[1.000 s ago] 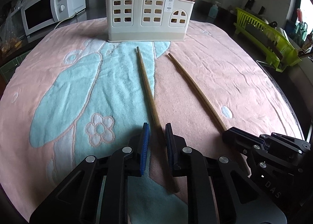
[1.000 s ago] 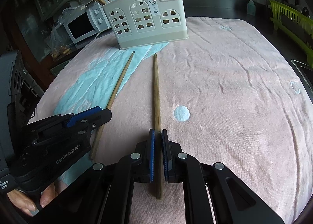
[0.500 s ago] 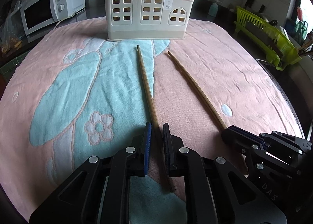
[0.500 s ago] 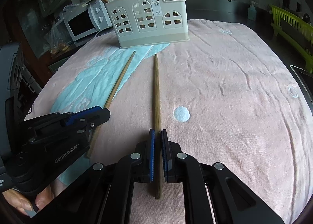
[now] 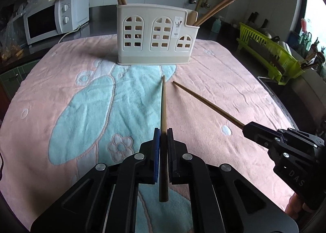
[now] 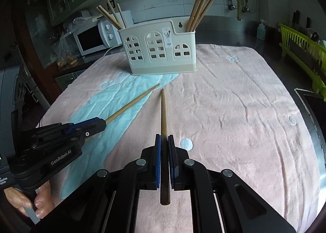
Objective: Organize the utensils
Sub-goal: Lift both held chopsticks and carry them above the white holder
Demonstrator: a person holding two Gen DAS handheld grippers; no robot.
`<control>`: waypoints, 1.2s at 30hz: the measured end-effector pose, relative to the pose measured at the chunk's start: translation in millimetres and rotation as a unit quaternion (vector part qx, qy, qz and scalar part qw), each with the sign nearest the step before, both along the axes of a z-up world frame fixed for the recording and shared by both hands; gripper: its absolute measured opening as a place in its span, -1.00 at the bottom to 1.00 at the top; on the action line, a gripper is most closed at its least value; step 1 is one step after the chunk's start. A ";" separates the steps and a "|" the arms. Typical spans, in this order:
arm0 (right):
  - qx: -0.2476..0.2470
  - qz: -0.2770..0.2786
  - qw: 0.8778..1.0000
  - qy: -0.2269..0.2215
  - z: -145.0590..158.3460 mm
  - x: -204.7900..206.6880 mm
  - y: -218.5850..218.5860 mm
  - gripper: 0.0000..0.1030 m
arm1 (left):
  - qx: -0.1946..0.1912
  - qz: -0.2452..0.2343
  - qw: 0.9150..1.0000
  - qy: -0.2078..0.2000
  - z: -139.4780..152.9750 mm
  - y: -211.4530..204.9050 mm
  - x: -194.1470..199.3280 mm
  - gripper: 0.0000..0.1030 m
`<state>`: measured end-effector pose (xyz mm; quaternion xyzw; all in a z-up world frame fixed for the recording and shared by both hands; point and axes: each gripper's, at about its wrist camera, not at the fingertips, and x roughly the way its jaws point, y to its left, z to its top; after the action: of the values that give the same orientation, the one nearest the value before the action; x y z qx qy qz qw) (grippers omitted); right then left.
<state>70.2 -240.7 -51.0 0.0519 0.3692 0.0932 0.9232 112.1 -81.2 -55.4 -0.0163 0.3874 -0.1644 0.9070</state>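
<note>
Chopsticks: left gripper (image 5: 162, 131) clamps one chopstick (image 5: 163, 102) | right gripper (image 6: 164, 138) clamps another chopstick (image 6: 163, 108) | I'd lift both level, tips toward holder (image 5: 154, 37).

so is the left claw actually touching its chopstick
Touching. The left wrist view shows the left claw shut on the chopstick, pads pressed against both sides and no gap.

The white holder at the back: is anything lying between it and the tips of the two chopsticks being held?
Nothing: in both wrist views only bare towel separates the holder from the chopstick tips.
</note>
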 end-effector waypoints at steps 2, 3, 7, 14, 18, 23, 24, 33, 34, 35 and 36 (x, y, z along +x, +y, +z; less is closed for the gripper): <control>0.001 0.004 1.000 -0.014 10.3 -1.8 0.6 -0.87 | -0.011 0.001 1.000 -0.010 7.1 4.0 -1.3 -0.90; 0.000 0.005 1.000 -0.021 15.4 -2.2 1.0 -0.87 | -0.016 0.001 1.000 -0.016 11.1 5.8 -1.8 -0.90; -0.002 0.013 0.999 -0.045 33.6 -2.2 2.2 -0.87 | -0.037 0.001 0.999 -0.034 27.0 12.7 -1.8 -0.90; 0.002 0.034 0.997 -0.064 61.7 15.5 1.6 -0.87 | -0.063 0.001 0.997 -0.042 51.1 23.5 15.2 -0.90; 0.006 0.046 0.997 -0.069 81.2 29.4 -3.7 -0.87 | -0.062 0.002 0.997 -0.054 68.1 28.7 27.4 -0.90; 0.009 0.062 0.995 -0.079 113.6 43.1 -11.2 -0.87 | -0.061 0.002 0.996 -0.070 91.4 31.2 39.4 -0.91; 0.008 0.063 0.995 -0.082 120.5 45.3 -13.4 -0.87 | -0.060 0.001 0.995 -0.076 97.7 31.0 40.9 -0.91; -0.013 0.061 0.990 -0.124 190.3 74.0 -29.9 -0.87 | -0.069 0.001 0.989 -0.133 165.6 32.4 57.1 -0.91; -0.017 0.060 0.990 -0.128 198.0 78.2 -30.4 -0.87 | -0.071 0.003 0.988 -0.140 175.1 32.7 60.2 -0.91; -0.023 0.059 0.989 -0.131 203.0 81.8 -31.2 -0.87 | -0.071 0.005 0.986 -0.148 183.4 32.0 63.5 -0.91; -0.030 0.056 0.989 -0.136 209.7 86.2 -31.9 -0.87 | -0.071 0.007 0.985 -0.157 192.5 31.9 66.7 -0.91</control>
<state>156.3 -272.6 158.7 -0.0098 0.2451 0.1397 0.9593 178.9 -49.3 137.0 -0.0575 0.2271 -0.1853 0.9544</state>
